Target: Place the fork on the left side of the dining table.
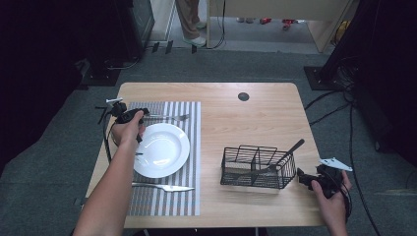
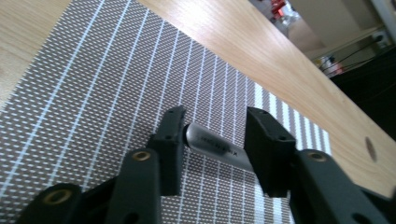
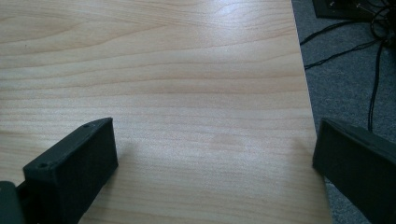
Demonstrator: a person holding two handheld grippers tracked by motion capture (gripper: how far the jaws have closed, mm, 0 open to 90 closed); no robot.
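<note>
A silver fork (image 1: 169, 117) lies on the striped placemat (image 1: 189, 199) just beyond the white plate (image 1: 162, 150). My left gripper (image 1: 142, 114) is at the fork's handle end. In the left gripper view the jaws (image 2: 212, 135) stand open low over the mat, and the fork's handle (image 2: 215, 147) lies across the gap between them, its end at one jaw. A knife (image 1: 164, 187) lies on the mat on the near side of the plate. My right gripper (image 1: 301, 177) is open beside the black wire caddy (image 1: 258, 167). Its jaws (image 3: 215, 154) are spread wide over bare wood with nothing between them.
The caddy holds a dark-handled utensil (image 1: 290, 150) that leans out to the right. A round cable hole (image 1: 243, 96) sits at the table's far side. The table's right edge (image 3: 303, 93) is close to my right gripper, with cables on the grey floor beyond.
</note>
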